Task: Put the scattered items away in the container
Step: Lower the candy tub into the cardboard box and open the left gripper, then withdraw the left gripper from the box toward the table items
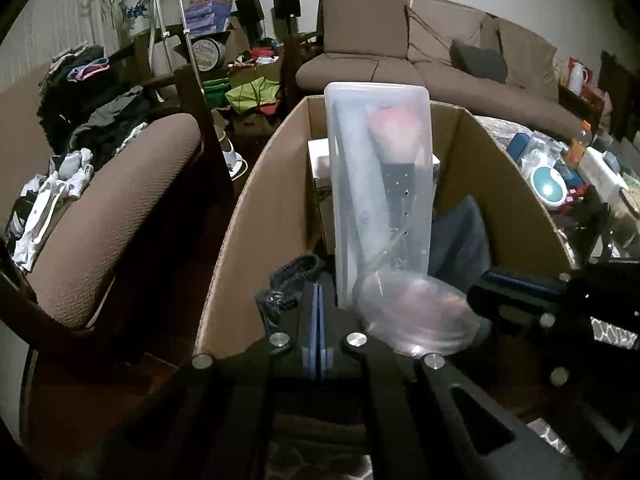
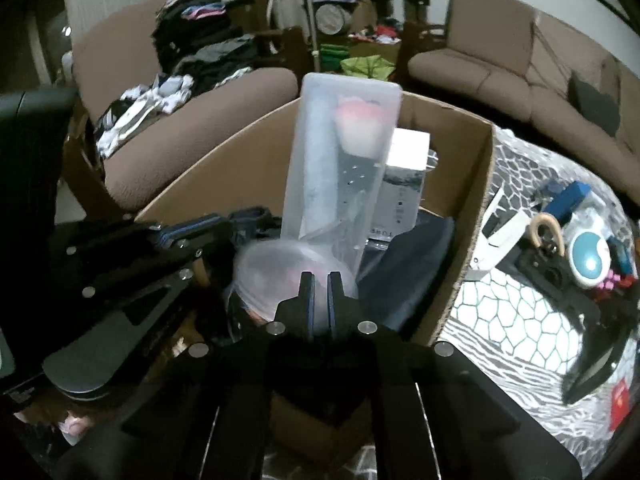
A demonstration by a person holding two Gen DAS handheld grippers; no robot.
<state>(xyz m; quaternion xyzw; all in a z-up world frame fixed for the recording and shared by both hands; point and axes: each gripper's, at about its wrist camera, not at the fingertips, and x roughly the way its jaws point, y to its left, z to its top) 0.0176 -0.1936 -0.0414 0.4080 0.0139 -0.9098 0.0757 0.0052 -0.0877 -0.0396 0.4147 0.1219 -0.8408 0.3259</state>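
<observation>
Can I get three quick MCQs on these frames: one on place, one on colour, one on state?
1. Where does the translucent plastic case stand?
A. on the sofa
B. in the cardboard box
C. on the patterned tablecloth

2. What colour are the sofa cushions?
A. brown
B. green
C. white

3. How is the left gripper?
A. wide open
B. clamped on the case
C. shut, holding nothing

Answers: 1 B, box walls surround it. 2 A, brown upholstery throughout. 3 C, pads meet with nothing between.

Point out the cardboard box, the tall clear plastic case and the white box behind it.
cardboard box (image 1: pixel 500 184): left wrist view, inner right wall.
clear plastic case (image 2: pixel 340 152): right wrist view, middle.
white box (image 2: pixel 408 148): right wrist view, upper face.
</observation>
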